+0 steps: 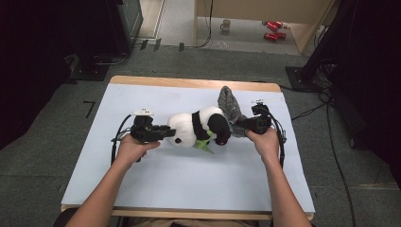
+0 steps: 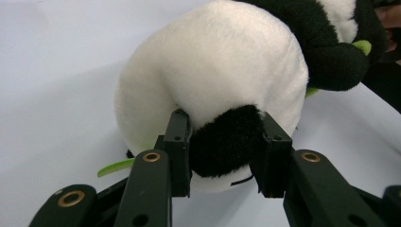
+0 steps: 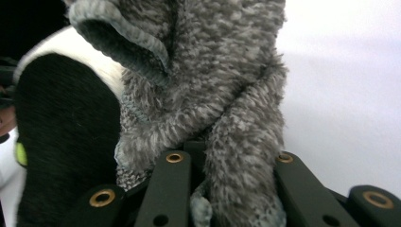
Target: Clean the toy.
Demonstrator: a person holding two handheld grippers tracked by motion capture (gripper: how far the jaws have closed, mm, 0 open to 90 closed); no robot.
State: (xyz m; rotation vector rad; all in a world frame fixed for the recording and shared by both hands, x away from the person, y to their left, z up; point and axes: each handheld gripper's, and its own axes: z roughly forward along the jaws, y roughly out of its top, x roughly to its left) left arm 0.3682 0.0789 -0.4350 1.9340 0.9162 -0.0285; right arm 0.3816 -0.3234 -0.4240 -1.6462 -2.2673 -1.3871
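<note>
A black and white panda plush (image 1: 196,126) lies on its side in the middle of the white table (image 1: 189,175), with green leaves (image 1: 204,145) under it. My left gripper (image 1: 166,131) is shut on the panda's black ear (image 2: 227,142), its jaws pressing both sides. A grey fuzzy sock (image 1: 230,105) stands up behind the panda's black leg (image 1: 220,127). My right gripper (image 1: 242,124) is shut on the sock (image 3: 222,118), whose cuff opens next to the black leg (image 3: 66,137).
The table's far wooden edge (image 1: 189,83) borders grey carpet. Beyond it lie a mug (image 1: 226,24) and red cans (image 1: 273,29) on the floor. Black equipment stands at the far left (image 1: 118,23) and cables trail at the right (image 1: 326,109).
</note>
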